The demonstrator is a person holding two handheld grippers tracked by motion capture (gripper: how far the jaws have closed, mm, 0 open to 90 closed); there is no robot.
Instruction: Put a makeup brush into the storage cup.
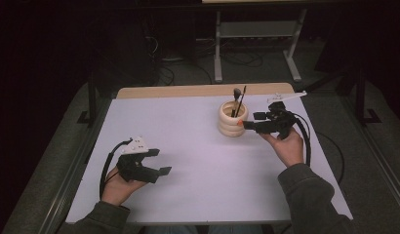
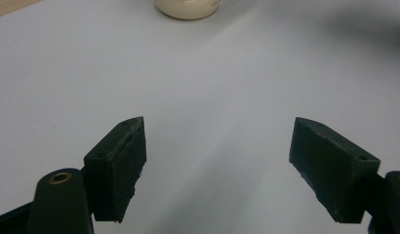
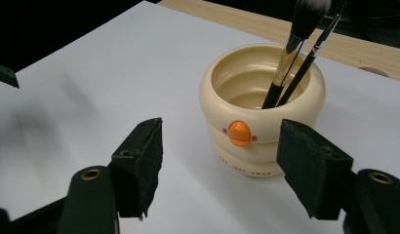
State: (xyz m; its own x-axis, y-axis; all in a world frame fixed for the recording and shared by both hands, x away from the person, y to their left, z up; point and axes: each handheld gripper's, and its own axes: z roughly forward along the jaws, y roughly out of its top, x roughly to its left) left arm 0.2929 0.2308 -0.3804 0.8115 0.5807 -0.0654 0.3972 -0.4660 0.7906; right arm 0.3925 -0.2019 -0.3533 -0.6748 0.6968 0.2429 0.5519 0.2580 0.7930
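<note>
Cream brush pot (image 1: 232, 119), ringed like stacked hoops, stands on the far right part of the white worktop (image 1: 198, 161), two brushes (image 1: 238, 100) leaning inside it. From the high view, the right claw (image 1: 246, 125) hangs just beside the pot at its right, while the left claw (image 1: 164, 170) rests well apart from it, toward the near left corner. Beyond the pot, the worktop ends in a wooden edge (image 1: 203, 90), then dark carpet, cables and a pale metal frame (image 1: 256, 34).

Left gripper view: the left claw (image 2: 217, 165) is released, nothing between its jaws, the pot's base (image 2: 188, 7) far ahead of it.

Right gripper view: the right claw (image 3: 220, 165) is released, jaws flanking the pot (image 3: 261, 105) without touching; an orange button (image 3: 239, 132) faces them. The two brushes (image 3: 290, 58) stand against the far wall. A careless push forward could likely tip the pot or knock the tall brushes out.
</note>
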